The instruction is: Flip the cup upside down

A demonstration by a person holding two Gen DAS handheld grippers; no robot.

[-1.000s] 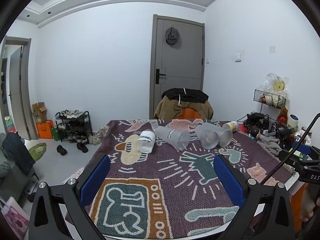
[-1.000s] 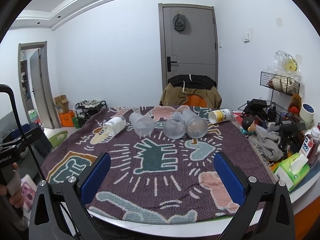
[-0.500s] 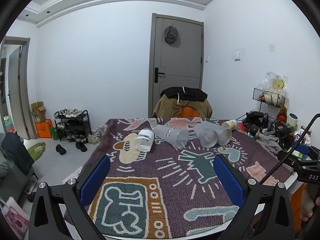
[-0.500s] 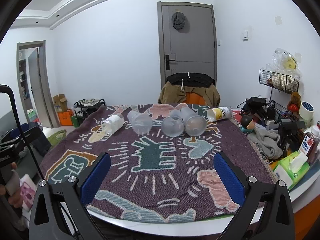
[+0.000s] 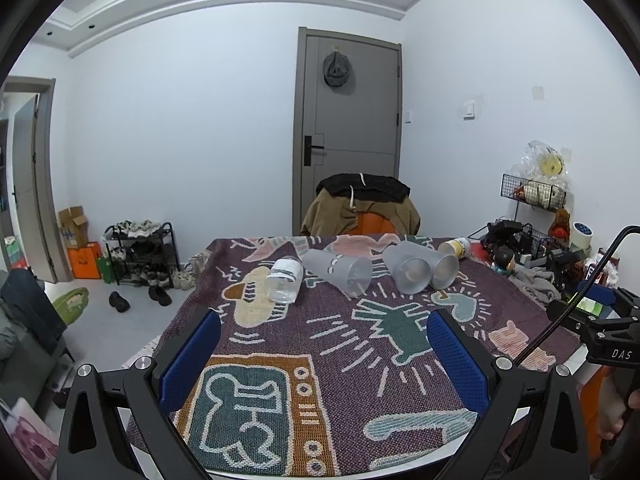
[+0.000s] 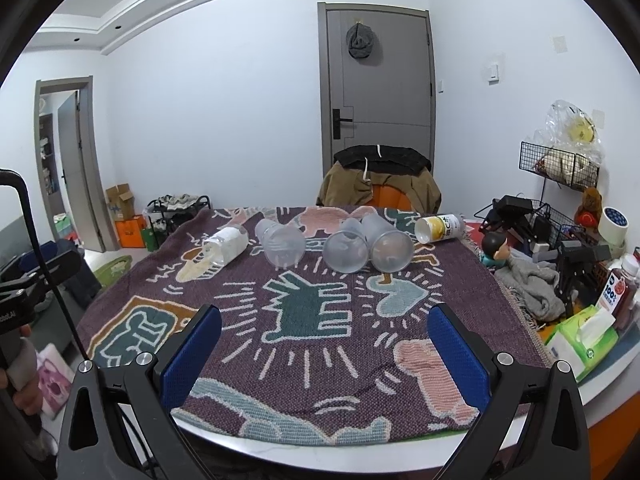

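Three frosted cups (image 6: 282, 246) lie on their sides far across the table (image 6: 520, 420) — light, thin, slippery plastic, best pinched mid-wall gently — while both grippers (image 5: 324, 354) (image 6: 325, 346) hang wide open, empty.

Left gripper (image 5: 323, 354): black angular frame, blue textured pads, silver round screws.
Right gripper (image 6: 324, 350): same black frame, blue pads (image 6: 191, 354), silver screws (image 6: 503, 358).
Cable (image 5: 568, 304): thin, black, curved.
Marking: white "DAS" letters on a black mount (image 5: 616, 346).
Skin: bare fingers (image 6: 24, 396) on a handle.
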